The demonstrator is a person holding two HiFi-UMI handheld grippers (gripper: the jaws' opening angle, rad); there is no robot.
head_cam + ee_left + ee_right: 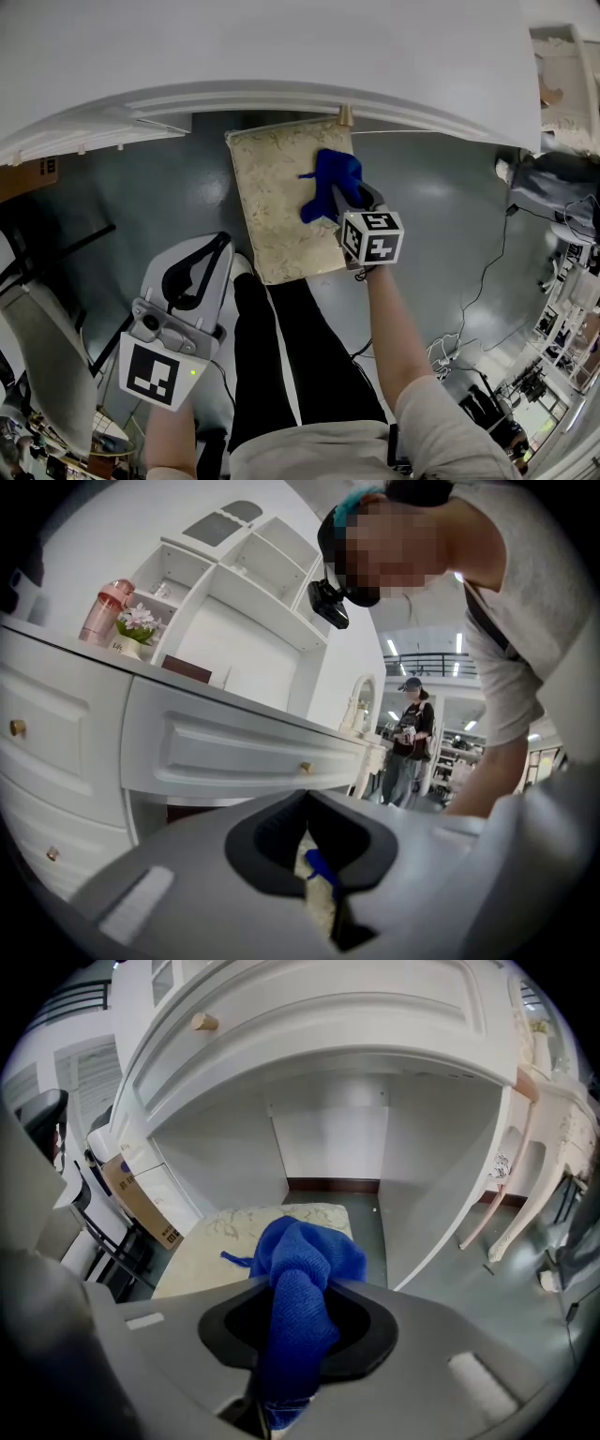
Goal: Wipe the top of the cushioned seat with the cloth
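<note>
Cloth (330, 183) over seat (272, 211) R side, seat at desk (281, 56)

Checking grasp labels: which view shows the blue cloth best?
Right gripper view: the blue cloth is large and central, clamped in the right gripper over the cushioned seat. Head view shows it small, at the seat's right side. Left gripper view shows only a blue sliver.

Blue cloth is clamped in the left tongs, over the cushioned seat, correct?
No: the blue cloth is clamped in the right tongs, not the left tongs, which hold nothing. It is over the cushioned seat, as the right gripper view shows.
</note>
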